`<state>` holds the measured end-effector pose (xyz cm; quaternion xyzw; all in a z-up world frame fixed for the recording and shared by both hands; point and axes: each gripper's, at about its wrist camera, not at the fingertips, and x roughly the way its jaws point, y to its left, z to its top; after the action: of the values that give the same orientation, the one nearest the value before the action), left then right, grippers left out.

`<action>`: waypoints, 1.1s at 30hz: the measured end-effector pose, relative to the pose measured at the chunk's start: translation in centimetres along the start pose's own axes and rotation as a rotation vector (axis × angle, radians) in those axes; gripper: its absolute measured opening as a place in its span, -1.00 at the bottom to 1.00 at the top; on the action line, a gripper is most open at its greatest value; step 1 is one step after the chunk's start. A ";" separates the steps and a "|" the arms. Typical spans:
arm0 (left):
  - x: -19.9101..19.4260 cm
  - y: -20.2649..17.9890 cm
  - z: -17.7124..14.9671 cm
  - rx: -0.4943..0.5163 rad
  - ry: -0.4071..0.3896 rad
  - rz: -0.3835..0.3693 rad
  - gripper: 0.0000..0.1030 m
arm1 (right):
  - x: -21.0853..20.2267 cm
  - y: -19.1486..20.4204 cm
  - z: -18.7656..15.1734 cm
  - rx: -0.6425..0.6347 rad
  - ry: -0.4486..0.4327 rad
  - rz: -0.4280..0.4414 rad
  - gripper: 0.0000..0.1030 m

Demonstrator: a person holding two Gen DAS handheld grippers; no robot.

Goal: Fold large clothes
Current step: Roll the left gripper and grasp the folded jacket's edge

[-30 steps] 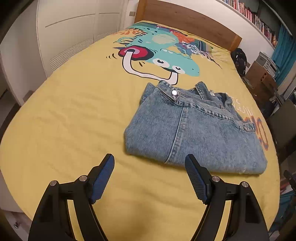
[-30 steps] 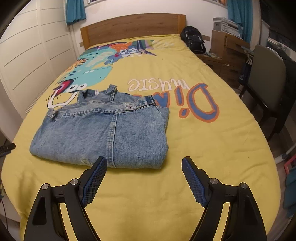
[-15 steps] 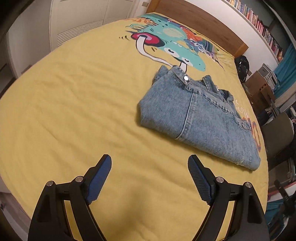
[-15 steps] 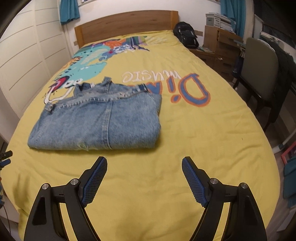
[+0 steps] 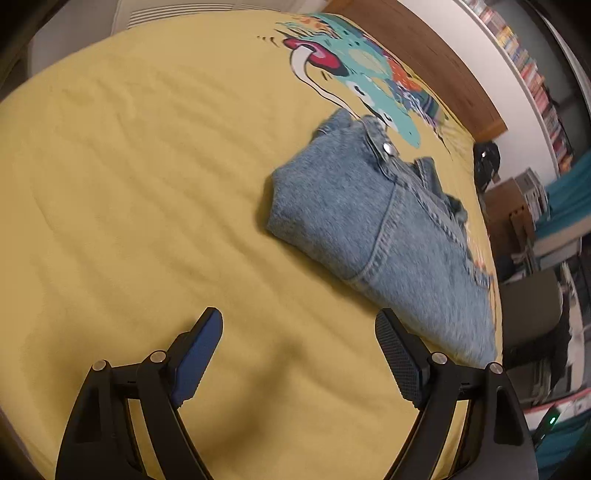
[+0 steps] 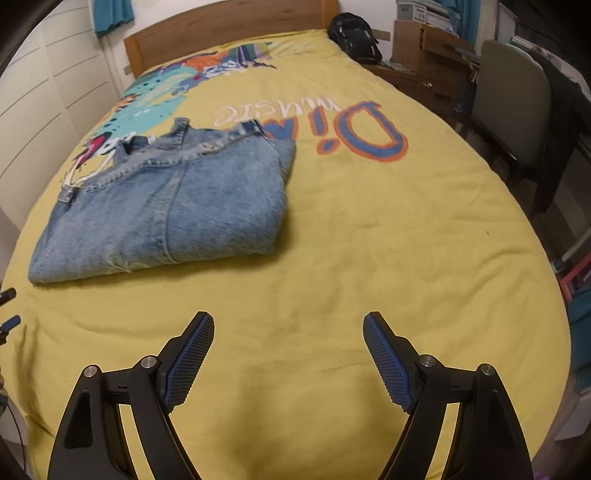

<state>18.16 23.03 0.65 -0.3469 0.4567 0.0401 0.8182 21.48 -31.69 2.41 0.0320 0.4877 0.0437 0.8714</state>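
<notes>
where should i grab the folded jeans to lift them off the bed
Probably by the thick folded edge of the folded blue denim jeans, at the corner nearest the right hand-held gripper, coming in low from the foot of the yellow bedspread. That rounded edge stacks all layers together; the waistband side lies loose and uneven.

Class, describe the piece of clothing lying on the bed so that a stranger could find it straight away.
Start at the big bed with the yellow cover and wooden headboard. On the cover, near its cartoon print, lie folded jeans. They are the only blue denim there, with a metal waist button.
</notes>
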 end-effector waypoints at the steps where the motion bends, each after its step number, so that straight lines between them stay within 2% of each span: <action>1: 0.3 0.3 0.4 -0.020 -0.005 -0.011 0.57 | 0.3 -0.2 0.0 0.003 0.007 -0.005 0.62; 13: 4.5 0.7 2.3 -0.160 -0.008 -0.141 0.57 | 3.1 -2.1 -0.1 0.015 0.062 -0.045 0.62; 17: 5.6 1.8 2.9 -0.246 -0.051 -0.221 0.55 | 3.2 -3.0 -0.2 0.025 0.065 -0.054 0.62; 23: 6.0 2.6 4.0 -0.322 -0.117 -0.325 0.55 | 3.6 -4.8 -0.2 0.042 0.078 -0.078 0.62; 27: 6.4 2.7 5.1 -0.349 -0.136 -0.356 0.53 | 3.7 -5.6 -0.2 0.041 0.083 -0.094 0.62; 30: 6.7 2.6 5.8 -0.366 -0.143 -0.351 0.42 | 3.8 -6.2 -0.2 0.047 0.086 -0.103 0.62; 33: 7.0 3.0 6.2 -0.405 -0.143 -0.336 0.12 | 4.0 -6.7 -0.4 0.052 0.093 -0.110 0.62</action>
<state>25.51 27.22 -4.23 -0.5705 0.3166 0.0188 0.7576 23.57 -37.93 -1.86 0.0258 0.5294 -0.0157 0.8478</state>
